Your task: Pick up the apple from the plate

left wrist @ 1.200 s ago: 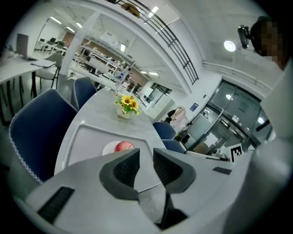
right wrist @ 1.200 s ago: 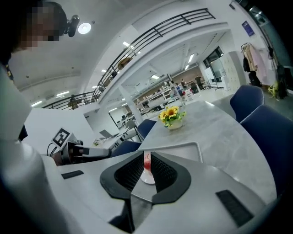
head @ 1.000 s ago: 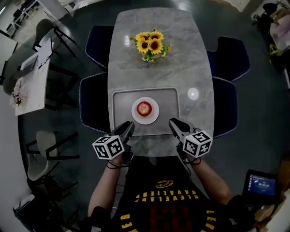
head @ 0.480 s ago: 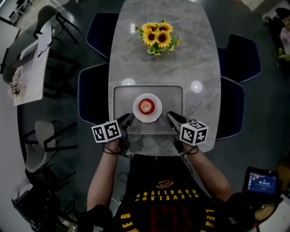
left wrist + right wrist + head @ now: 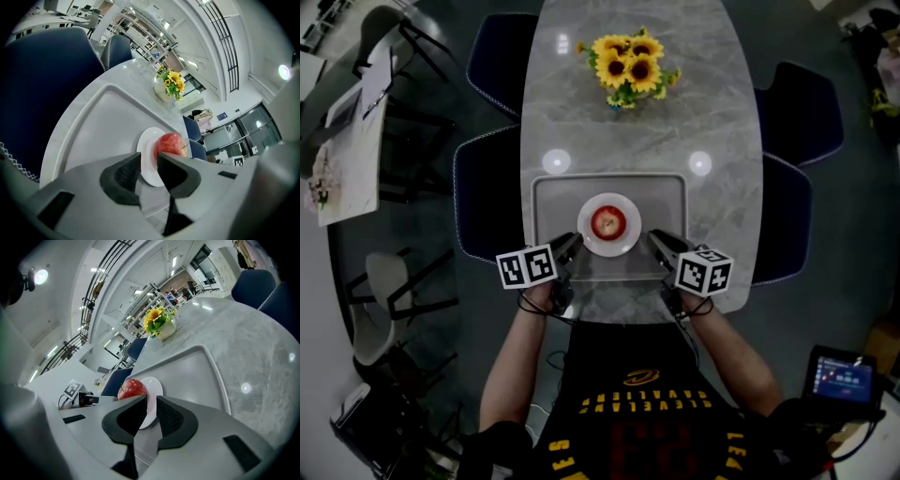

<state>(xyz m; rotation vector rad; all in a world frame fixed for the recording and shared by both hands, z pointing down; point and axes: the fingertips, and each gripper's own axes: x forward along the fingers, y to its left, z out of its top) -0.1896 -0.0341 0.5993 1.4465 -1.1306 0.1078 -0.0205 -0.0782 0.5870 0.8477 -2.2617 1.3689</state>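
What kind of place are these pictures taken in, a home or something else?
Probably a dining or break corner of a large open office hall, not a home: a long grey marble-look table with dark blue chairs around it, yellow sunflowers, and black upper-floor railings under a high ceiling.

Yellow capitals on the person's black jersey [image 5: 639, 401], at six o'clock in the head view, appear upside down as "CLEVELAND". Red numerals beneath are unreadable. The screen [image 5: 842, 377] at four o'clock shows illegible figures.

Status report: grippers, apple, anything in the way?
Left gripper and right gripper empty, jaws slightly apart, flanking the plate. Apple on plate in tray, untouched. Path clear.
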